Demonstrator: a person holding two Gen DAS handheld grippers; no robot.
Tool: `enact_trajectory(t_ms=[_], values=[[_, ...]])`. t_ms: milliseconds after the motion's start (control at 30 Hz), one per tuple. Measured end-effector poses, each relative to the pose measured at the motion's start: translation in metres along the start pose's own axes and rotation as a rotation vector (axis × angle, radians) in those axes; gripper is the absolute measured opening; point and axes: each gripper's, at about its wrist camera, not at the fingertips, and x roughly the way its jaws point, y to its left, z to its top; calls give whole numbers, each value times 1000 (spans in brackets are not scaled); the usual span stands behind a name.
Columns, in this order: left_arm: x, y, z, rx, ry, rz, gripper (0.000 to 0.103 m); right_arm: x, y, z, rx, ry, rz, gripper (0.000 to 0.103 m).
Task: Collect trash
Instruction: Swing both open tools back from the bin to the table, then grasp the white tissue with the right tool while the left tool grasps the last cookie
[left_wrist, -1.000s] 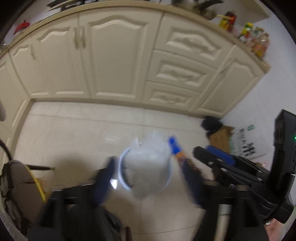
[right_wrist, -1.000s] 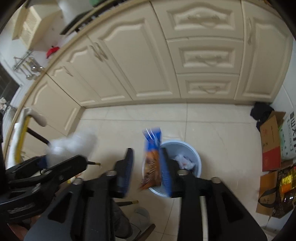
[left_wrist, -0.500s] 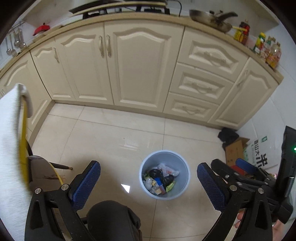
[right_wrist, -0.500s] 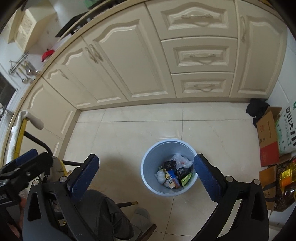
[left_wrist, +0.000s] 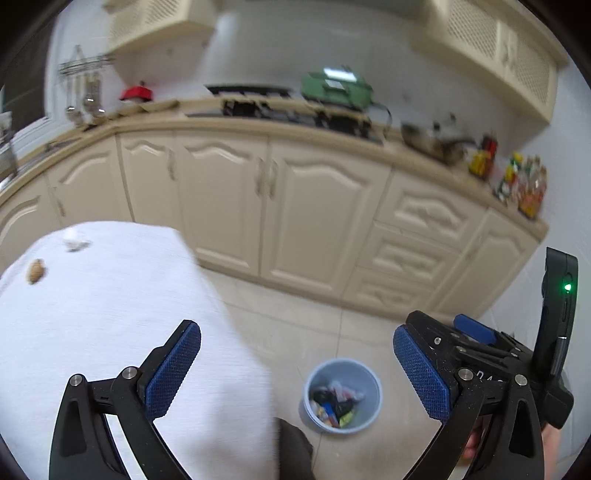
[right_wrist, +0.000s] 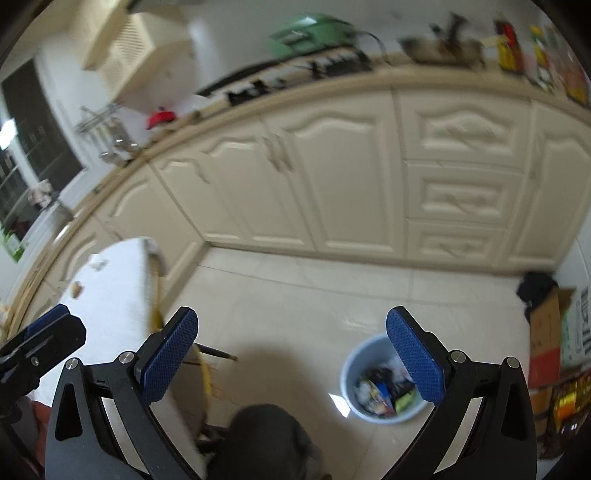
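Trash (left_wrist: 338, 402) is lying inside the blue bin (left_wrist: 364, 373) on the floor, under the wide, empty left gripper (left_wrist: 295, 373), beside a white-covered bench (left_wrist: 110, 314). From the right wrist, the right gripper (right_wrist: 291, 356) is gaping empty; cardboard boxes (right_wrist: 546, 332) are standing nearby.

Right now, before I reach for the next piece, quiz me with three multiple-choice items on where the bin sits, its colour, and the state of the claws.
1. Where is the bin?
A. on the counter
B. on the floor tiles before the cabinets
C. on the white table

2. What colour is the bin?
A. red
B. black
C. pale blue

3. How are the left claw and right claw?
A. both open, empty
B. both shut on wrappers
C. one open, one shut

Answers: B, it stands on the floor; C, its wall is pale blue; A, nothing sits between either pair of blue pads.
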Motion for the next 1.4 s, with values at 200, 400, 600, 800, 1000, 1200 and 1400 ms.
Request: enact_trajectory(t_ms=[200, 400, 600, 800, 1000, 1200, 1400], values=[[-84, 68, -24, -69, -99, 64, 102, -13, 91, 13, -126, -50, 86, 103], [-160, 124, -60, -132, -197, 162, 102, -21, 169, 15, -201, -85, 178, 103], [-212, 155, -92, -160, -257, 282, 102, -24, 239, 11, -307, -97, 238, 103], [-231, 166, -106, -171, -277, 389, 102, -17, 305, 6, -401, -103, 273, 103], [-210, 185, -96, -176, -242, 455, 102, 13, 352, 0, -488, -62, 312, 103], [-148, 205, -64, -178, -159, 476, 102, 70, 374, 6, -542, 13, 281, 103], [-66, 231, -22, -160, -37, 479, 102, 138, 376, 22, -553, 93, 251, 103]])
